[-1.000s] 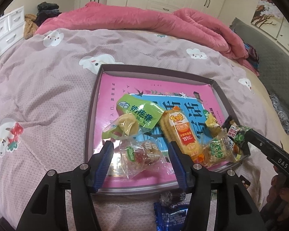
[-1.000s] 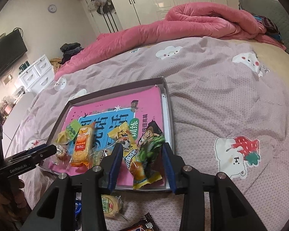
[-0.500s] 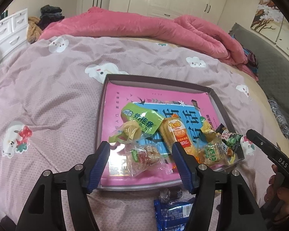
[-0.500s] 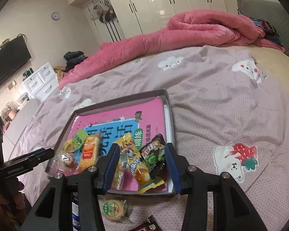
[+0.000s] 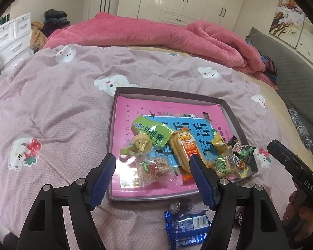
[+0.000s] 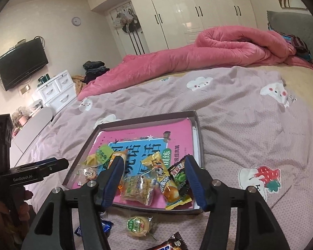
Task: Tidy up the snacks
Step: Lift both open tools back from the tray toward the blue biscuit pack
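Item: shallow box (image 5: 229,112), grey-walled, with a pink printed sheet lining its floor, is laid on a bed (image 5: 52,104) covered in a mauve sheet with cloud and strawberry prints.

Contents, gathered in the near part of the box:
- green-labelled packet (image 5: 150,131), lying flat, overlapped by a clear wrapper with a yellowish pastry (image 5: 140,144);
- orange biscuit pack (image 5: 184,150), set lengthwise at the middle;
- clear-wrapped snack with red contents (image 5: 156,169), nearest the front wall;
- small green-labelled cake (image 5: 224,163) and a dark packet with green print (image 5: 243,152), at the right corner;
- yellow cartoon-printed packet (image 6: 159,173), seen from the right wrist view beside the dark packet.

Outside the box, on the bed just before its front wall: a blue wrapper (image 5: 185,227), two small dark-wrapped sweets (image 5: 180,205), a round cake in a clear wrapper (image 6: 138,225), and a brown bar (image 6: 171,243), partly cut off by the frame edge.

Left gripper (image 5: 152,179): fingers are spread apart and nothing is clasped; the jaws have just been opening, the red-filled snack being seen between them, untouched.

Right gripper (image 6: 152,185): fingers likewise parted and empty, the jaws just opened further, above the right-corner packets.

Background: a pink quilt (image 5: 156,35) is bunched at the far side of the bed.
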